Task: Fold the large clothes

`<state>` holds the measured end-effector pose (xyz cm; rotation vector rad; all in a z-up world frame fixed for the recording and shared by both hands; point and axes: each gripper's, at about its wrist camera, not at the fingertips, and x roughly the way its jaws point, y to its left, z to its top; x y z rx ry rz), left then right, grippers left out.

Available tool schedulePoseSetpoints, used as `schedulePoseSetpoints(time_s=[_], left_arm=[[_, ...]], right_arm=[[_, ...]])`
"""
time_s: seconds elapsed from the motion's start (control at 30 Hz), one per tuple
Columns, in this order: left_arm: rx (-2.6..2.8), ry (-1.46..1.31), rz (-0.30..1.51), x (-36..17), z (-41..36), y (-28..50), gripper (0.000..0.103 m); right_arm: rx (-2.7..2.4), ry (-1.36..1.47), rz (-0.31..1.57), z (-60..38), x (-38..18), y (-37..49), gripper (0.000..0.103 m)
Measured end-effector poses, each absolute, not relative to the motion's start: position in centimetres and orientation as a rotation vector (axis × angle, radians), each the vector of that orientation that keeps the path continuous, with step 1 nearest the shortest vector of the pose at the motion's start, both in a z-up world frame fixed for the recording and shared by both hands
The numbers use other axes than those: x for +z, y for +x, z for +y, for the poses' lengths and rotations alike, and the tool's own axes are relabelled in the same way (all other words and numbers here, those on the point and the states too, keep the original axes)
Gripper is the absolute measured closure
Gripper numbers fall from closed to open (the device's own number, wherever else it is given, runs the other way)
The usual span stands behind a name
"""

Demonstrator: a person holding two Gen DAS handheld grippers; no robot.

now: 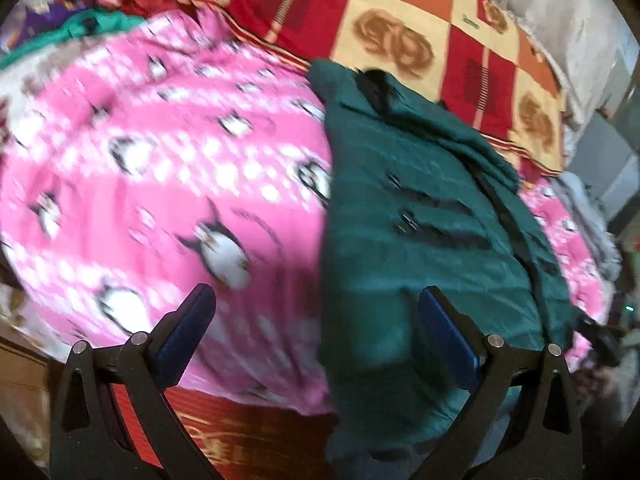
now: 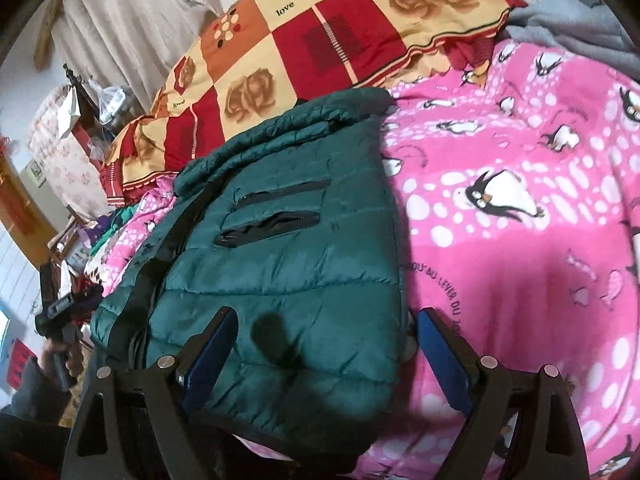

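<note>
- The jacket (image 2: pixel 280 264), dark green and quilted, lies on the pink penguin blanket (image 2: pixel 520 240) that covers the bed. Its far end reaches the edge of the checked quilt (image 2: pixel 320 40), and its near end comes right up to my right gripper (image 2: pixel 324 344).
- It already looks folded lengthwise: it is a narrow, thick slab, with the two zip pockets (image 2: pixel 276 216) facing up and a dark strip running down its left edge. I judge the sleeves are tucked under, though I cannot see them.
- My right gripper has its jaws wide apart with nothing in them. The near hem sits between and just beyond the blue pads (image 2: pixel 212 344). I take it I am lined up on that hem so I can pinch it and carry it toward the collar end.
- My left gripper (image 1: pixel 316 320) is also spread wide and empty. It hangs over the boundary where the jacket (image 1: pixel 420 220) meets the blanket (image 1: pixel 160 160), one pad (image 1: pixel 444 328) over green, the other over pink. This view is smeared, so I cannot say how high above the cloth it is.
- That straddle makes sense to me: from there I can catch the jacket's long side edge and keep the layers from sliding apart.
- Puffy, slick fabric like this tends to spring open, so I would want both corners of the hem gripped before lifting.
- A teal garment (image 1: pixel 100 22) lies at the far corner, well apart from the jacket.
</note>
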<state>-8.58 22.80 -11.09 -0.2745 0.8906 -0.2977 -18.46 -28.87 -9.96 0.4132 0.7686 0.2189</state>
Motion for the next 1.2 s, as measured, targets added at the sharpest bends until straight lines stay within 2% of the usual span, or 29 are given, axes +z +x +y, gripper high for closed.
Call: schedulePoseSetpoints(time_s=[0.37, 0.43, 0.53, 0.6, 0.63, 0.83, 0.93, 1.0, 1.17, 1.2], left_arm=[[-0.612, -0.505, 0.986, -13.9, 20.2, -8.6, 0.001], [-0.641, -0.557, 0.996, -14.3, 20.4, -8.4, 0.009], [-0.625, -0.497, 0.942, -12.7, 19.9, -9.4, 0.032], [-0.594, -0.435, 0.902, -11.1, 19.5, -9.8, 0.060], [-0.580, -0.417, 0.886, -10.5, 19.4, -9.8, 0.064], [-0.570, -0.385, 0.896, -10.3, 18.1, -8.5, 0.063], [-0.582, -0.433, 0.929, -11.2, 18.3, -8.0, 0.048], [-0.587, -0.438, 0.956, -11.8, 18.5, -8.1, 0.040], [-0.621, -0.450, 0.963, -12.0, 18.8, -8.1, 0.040], [-0.616, -0.454, 0.953, -11.9, 19.0, -8.1, 0.046]], right_arm=[[0.291, 0.430, 0.777, -28.3, -10.1, -18.4, 0.014], [0.320, 0.453, 0.774, -28.3, -10.0, -18.5, 0.014], [0.322, 0.462, 0.784, -28.3, -10.1, -18.5, 0.014], [0.319, 0.458, 0.789, -28.2, -10.2, -18.5, 0.016], [0.323, 0.458, 0.788, -28.2, -10.2, -18.6, 0.016], [0.358, 0.474, 0.756, -28.0, -9.9, -18.6, 0.021], [0.257, 0.428, 0.799, -28.2, -10.7, -17.9, 0.035], [0.271, 0.471, 0.786, -28.5, -10.7, -18.0, 0.038], [0.355, 0.485, 0.763, -28.2, -10.2, -18.3, 0.038], [0.305, 0.467, 0.813, -28.2, -11.0, -18.0, 0.044]])
